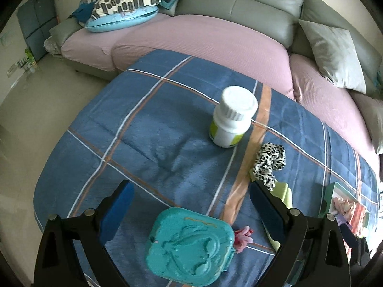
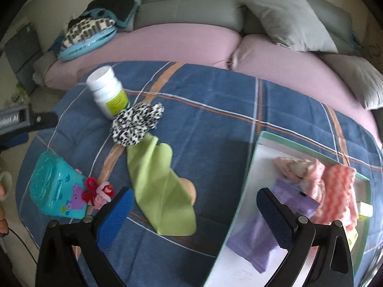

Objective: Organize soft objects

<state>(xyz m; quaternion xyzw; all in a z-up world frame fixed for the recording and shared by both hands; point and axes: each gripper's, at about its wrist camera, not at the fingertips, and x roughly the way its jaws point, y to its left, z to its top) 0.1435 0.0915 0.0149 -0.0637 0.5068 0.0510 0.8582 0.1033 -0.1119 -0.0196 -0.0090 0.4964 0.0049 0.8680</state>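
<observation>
Both the left gripper (image 1: 191, 205) and right gripper (image 2: 195, 211) are hanging wide open, gripping nothing. The green cloth (image 2: 158, 186) is lying just beside the right one's left finger

Bottle: a white bottle (image 1: 231, 117) with a white ribbed cap and a green label stands on the blue checked cloth (image 1: 148, 129).
Toy case: a teal plastic case (image 1: 190, 244) with a raised picture on its lid lies on the cloth, well apart from the bottle.
Sofa: a grey sofa (image 1: 241, 4) stands behind the cloth, and its seats wear a pink cover (image 1: 203, 43).
Grey pillow: a grey pillow (image 1: 335, 55) leans on the sofa back at the right.
Pile: a light blue cushion (image 1: 119, 20) lies at the left end of the sofa, with a black and white patterned pillow (image 1: 124, 2) on top.
Cabinet: a blue-grey cabinet (image 1: 36, 21) stands by the wall at the far left.
Floor: the floor (image 1: 36, 100) is pale.
</observation>
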